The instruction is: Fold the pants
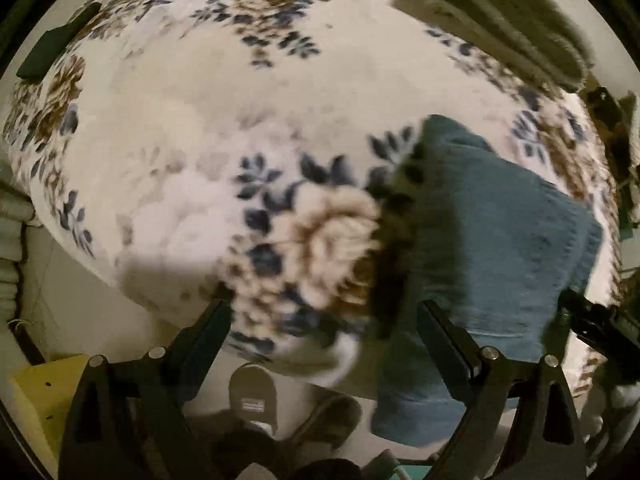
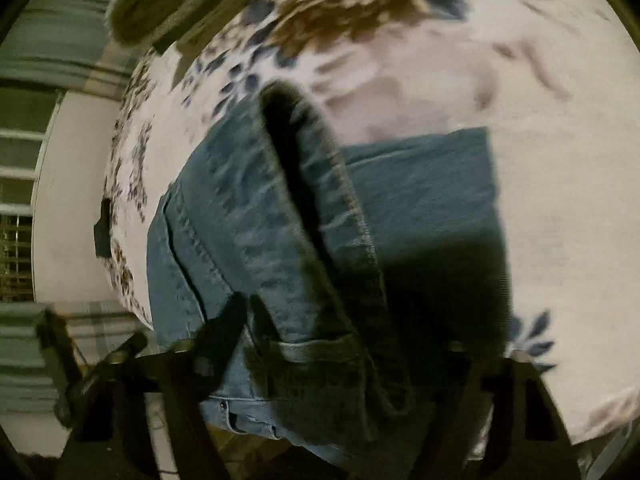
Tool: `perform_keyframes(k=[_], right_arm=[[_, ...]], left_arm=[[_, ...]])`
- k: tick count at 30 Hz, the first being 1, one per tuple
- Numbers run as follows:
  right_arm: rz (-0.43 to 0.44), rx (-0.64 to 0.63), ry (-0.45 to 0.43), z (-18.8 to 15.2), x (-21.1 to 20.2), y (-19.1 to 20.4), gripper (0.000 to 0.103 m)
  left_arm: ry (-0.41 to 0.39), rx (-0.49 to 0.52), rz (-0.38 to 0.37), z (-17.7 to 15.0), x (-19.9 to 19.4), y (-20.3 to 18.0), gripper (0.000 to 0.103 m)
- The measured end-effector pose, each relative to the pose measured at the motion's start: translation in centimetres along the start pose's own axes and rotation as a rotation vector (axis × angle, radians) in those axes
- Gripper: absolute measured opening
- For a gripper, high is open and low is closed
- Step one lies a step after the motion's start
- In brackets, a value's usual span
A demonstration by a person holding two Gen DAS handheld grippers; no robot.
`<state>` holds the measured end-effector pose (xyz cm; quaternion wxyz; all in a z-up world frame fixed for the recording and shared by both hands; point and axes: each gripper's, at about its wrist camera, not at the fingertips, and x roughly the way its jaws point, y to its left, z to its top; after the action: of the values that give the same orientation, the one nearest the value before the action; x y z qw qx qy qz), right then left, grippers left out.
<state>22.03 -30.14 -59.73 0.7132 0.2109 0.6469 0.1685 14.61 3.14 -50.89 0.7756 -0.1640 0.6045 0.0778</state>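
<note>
Blue jeans (image 1: 492,240) lie on a floral blanket (image 1: 240,100) and hang over the bed's near edge. My left gripper (image 1: 324,320) points down over that edge, open wide, with nothing between its fingers; its right finger (image 1: 444,332) stands over the denim. In the right wrist view a raised fold of the jeans (image 2: 312,220) with a dark opening runs between the fingers of my right gripper (image 2: 344,348). Its jaws stand apart. The left finger (image 2: 224,332) is at the denim, and blur hides any contact. My right gripper (image 1: 596,324) also shows at the left wrist view's right edge.
A folded beige cloth (image 1: 504,20) lies at the far right of the bed, and a dark flat object (image 1: 56,48) lies at its far left edge. Slippers (image 1: 256,396) and a yellow box (image 1: 44,392) are on the floor below. A window with blinds (image 2: 20,200) is at the left.
</note>
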Motion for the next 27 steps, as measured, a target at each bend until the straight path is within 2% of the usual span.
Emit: perform_keyframes(k=[2,3,7,8,13,15,19,22,24,26,27], right_arm=[[0.043,0.025,-0.007,-0.3,0.5,-0.3,0.049],[0.052,0.047,-0.016,-0.4,0.5,-0.5,0.038],[-0.018,0.054,-0.069,-1.3,-0.8,1.1,0.022],[-0.015,0.070,-0.087,-1.5,-1.8,1.3,0.022],[-0.061,0.135,-0.236,-2.4,-9.3,1.1,0.020],[-0.085,0.154,-0.255,-2.2,-11.5,0.1,0.020],[-0.177,0.223,-0.271,-3.4,-15.1,-5.1,0.020],[-0.179,0.298,-0.258,-4.3,-15.7,-9.6,0.020],[-0.173,0.344,-0.229,-4.9,-14.6,-12.1,0.021],[-0.210,0.340,-0.176,-5.0,-12.7,-13.7,0.027],[-0.245,0.343,-0.146,-5.2,-11.9,-15.0,0.036]], left_arm=[[-0.012,0.006,0.002,0.0,0.1,-0.1,0.094],[-0.015,0.009,0.002,0.0,0.1,-0.2,0.094],[-0.023,-0.002,-0.029,0.5,-0.6,-1.4,0.094],[-0.026,-0.003,-0.043,0.8,-0.9,-1.6,0.094],[-0.052,0.065,-0.098,2.0,-2.5,-4.8,0.094],[-0.052,0.089,-0.116,2.6,-2.3,-6.4,0.094],[-0.037,0.130,-0.152,4.1,-0.7,-10.3,0.094],[-0.022,0.156,-0.151,5.0,1.5,-13.2,0.094],[-0.010,0.173,-0.136,5.1,2.8,-14.5,0.095],[0.003,0.183,-0.120,5.2,4.2,-15.4,0.095],[0.005,0.183,-0.120,5.2,4.4,-15.5,0.097]])
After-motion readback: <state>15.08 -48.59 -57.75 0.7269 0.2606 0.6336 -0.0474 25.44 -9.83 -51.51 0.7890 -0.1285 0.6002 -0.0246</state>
